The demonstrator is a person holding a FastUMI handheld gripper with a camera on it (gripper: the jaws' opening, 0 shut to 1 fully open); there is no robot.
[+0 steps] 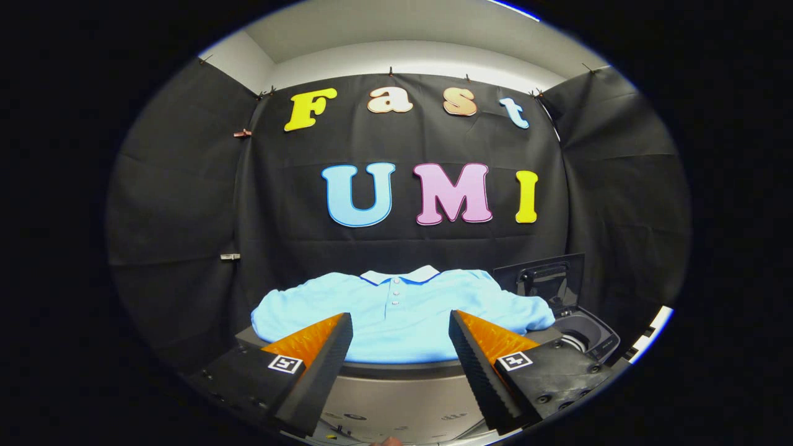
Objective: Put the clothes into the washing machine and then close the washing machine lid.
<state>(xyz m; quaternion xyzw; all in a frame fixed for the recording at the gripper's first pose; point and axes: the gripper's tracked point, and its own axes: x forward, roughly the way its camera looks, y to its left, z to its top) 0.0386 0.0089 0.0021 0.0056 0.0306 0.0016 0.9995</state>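
Note:
A light blue polo shirt point(396, 313) with a white collar lies spread flat on a table just beyond my fingers. My gripper point(401, 328) is open, its fingers wide apart with nothing between them, a short way in front of the shirt's lower hem. To the right of the shirt stands a small dark washing machine point(585, 337) with its lid point(545, 279) raised upright behind the opening. Part of the drum opening is hidden behind the right finger.
The shirt rests on a dark tabletop with a grey front edge point(396, 371). Black cloth walls close the booth behind and on both sides. A white strip with black marks point(650, 334) runs at the far right.

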